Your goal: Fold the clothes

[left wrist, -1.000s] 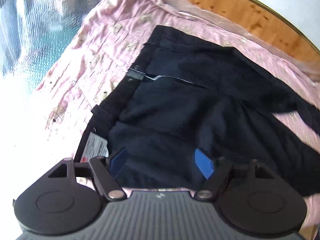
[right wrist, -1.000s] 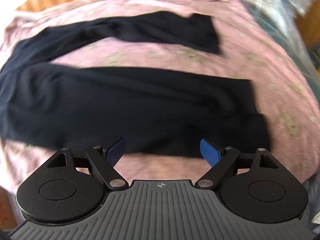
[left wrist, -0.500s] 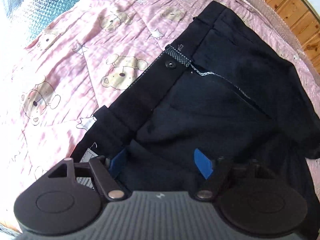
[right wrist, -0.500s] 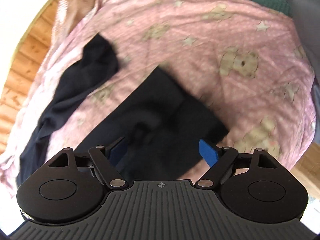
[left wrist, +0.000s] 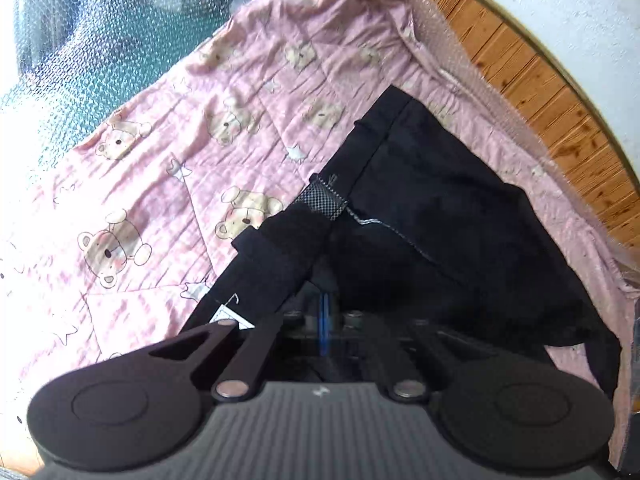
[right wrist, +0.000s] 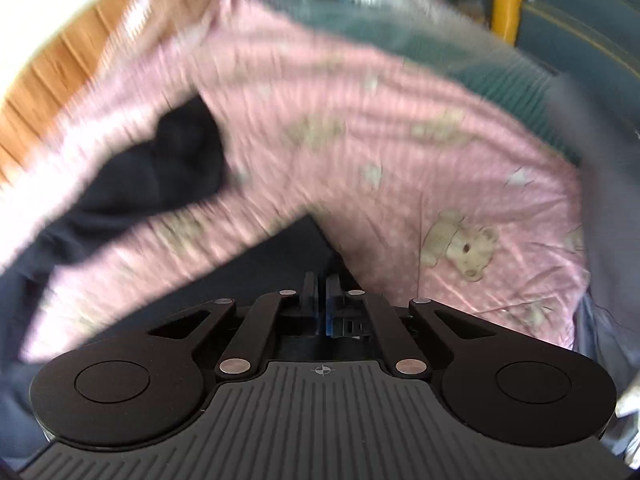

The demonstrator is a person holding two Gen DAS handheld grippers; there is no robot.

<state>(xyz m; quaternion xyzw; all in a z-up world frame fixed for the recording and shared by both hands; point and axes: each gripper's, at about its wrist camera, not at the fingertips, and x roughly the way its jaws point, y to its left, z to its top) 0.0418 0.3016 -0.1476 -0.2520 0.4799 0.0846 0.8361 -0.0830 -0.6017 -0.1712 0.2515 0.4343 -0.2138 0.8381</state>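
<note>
Black trousers (left wrist: 432,216) lie on a pink bear-print blanket (left wrist: 160,184). My left gripper (left wrist: 325,312) is shut on the trousers' waistband at its near end, beside a white label (left wrist: 230,316); the open fly and mesh tab (left wrist: 322,200) show just beyond. In the blurred right wrist view, my right gripper (right wrist: 322,304) is shut on the near trouser leg (right wrist: 240,276) at its hem. The other leg (right wrist: 168,164) lies further off to the left.
The pink blanket (right wrist: 400,152) covers the work surface. Bubble wrap over something teal (left wrist: 100,40) lies at the far left. A wooden floor (left wrist: 552,92) and white wall lie beyond the blanket. A yellow cylinder (right wrist: 506,4) stands at the far right.
Both grippers have closed from open: the left onto the waistband, the right onto the leg hem. The right view is now motion-blurred.
</note>
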